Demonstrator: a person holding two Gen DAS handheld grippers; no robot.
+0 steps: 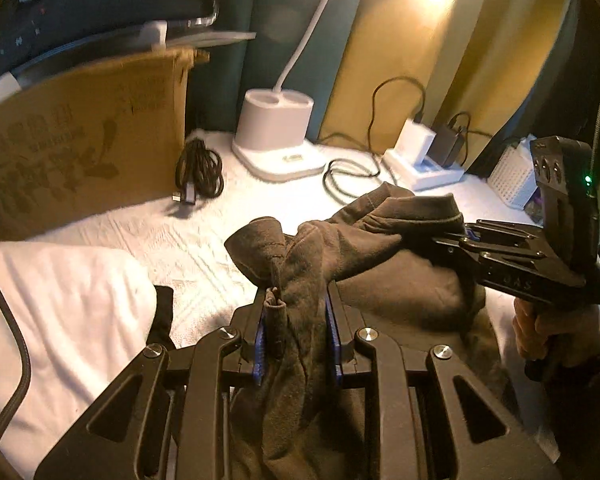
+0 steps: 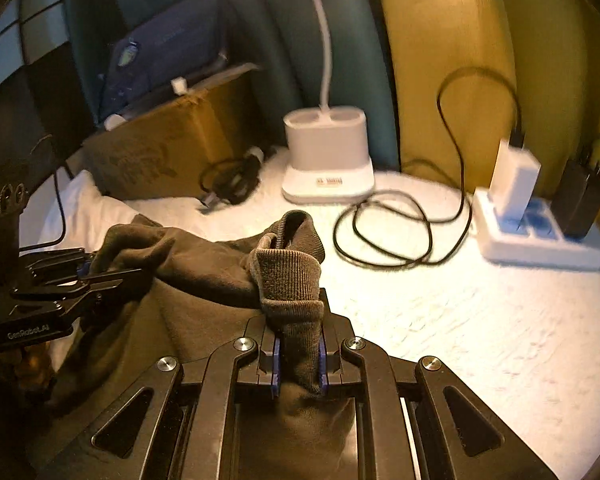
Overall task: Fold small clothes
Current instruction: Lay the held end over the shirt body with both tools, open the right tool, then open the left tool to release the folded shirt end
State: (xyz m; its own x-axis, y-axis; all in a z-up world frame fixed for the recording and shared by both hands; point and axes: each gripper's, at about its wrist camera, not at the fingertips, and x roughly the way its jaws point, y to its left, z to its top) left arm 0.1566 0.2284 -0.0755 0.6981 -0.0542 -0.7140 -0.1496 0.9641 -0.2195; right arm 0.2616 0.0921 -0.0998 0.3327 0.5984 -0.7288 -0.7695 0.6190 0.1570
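Left gripper point(image 1: 296, 320) clamped on a bunched seam of the dark brown garment point(image 1: 380, 280), cloth squeezed between the blue pads point(image 1: 260, 344). Right gripper point(image 2: 298, 344) clenched on the ribbed cuff point(image 2: 288, 272) of the same garment, knit folded over between the jaws. Garment slung between the two, the rest slumped on the white textured cloth point(image 2: 480, 320) covering the surface, at 6 o'clock from the lamp.

In the left view, right gripper point(image 1: 456, 236) at 3 o'clock, pointing toward 9, its handle wrapped by a hand point(image 1: 556, 328) in a dark sleeve. In the right view, left gripper point(image 2: 96, 272) at 9 o'clock, biting the garment's far edge.

At 12 o'clock, white lamp base point(image 2: 328, 156) with its curved neck rising. Toward 2 o'clock, white power strip point(image 2: 540, 240) holding a white charger point(image 2: 516, 184) and a black adapter point(image 2: 576, 204), black cable point(image 2: 384, 232) looped loosely between strip and lamp. At 10 o'clock, printed cardboard box point(image 1: 84, 148) with a coiled black cord point(image 1: 200, 168) just beside it. White pillow point(image 1: 60, 304) at 8 o'clock in the left view. Teal and yellow curtains point(image 2: 440, 60) behind everything, lit warm from above. White basket point(image 1: 512, 180) at far 3 o'clock.
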